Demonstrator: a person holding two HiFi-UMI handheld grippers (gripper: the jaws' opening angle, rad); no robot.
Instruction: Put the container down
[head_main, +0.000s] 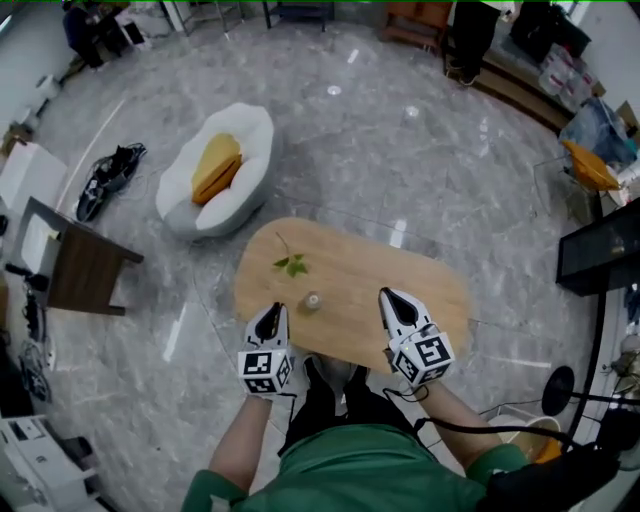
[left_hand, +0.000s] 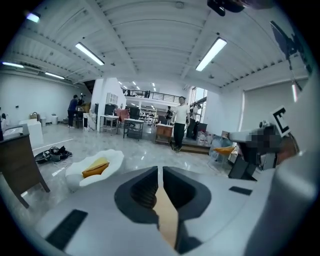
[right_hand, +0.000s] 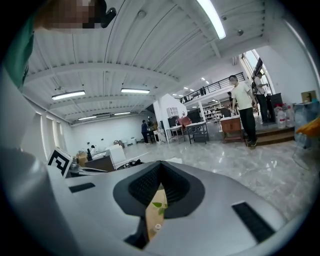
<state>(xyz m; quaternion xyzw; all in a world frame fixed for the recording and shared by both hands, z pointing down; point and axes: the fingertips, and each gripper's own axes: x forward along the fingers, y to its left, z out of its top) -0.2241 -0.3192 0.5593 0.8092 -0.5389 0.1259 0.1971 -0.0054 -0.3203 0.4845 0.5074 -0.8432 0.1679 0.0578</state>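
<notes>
container (head_main: 313, 300): a small pale pot, upright on the wooden table (head_main: 425, 290) near its near edge. Neither gripper touches it. In the right gripper view it shows low in the gap under the jaws.
leaf sprig (head_main: 292, 264): green, lying on the table just beyond the container and apart from it.
left gripper (head_main: 270, 313): over the table's near edge, just to the left of the container and clear of it. Its jaws are pressed together to a thin slit with nothing between them.
right gripper (head_main: 392, 298): over the table's near edge on the container's other side, farther from it. Its jaws meet at the tips and hold nothing.
wearer: green sleeves (head_main: 215, 492) at the table's near edge.
floor (head_main: 360, 130): grey polished marble all round the table.
armchair (head_main: 250, 150): white with a yellow cushion (head_main: 216, 168), beyond the table's far left end, well apart.
side table (head_main: 85, 268): dark, well off to the table's left.
bystander (left_hand: 179, 127): a person standing far beyond the table.
</notes>
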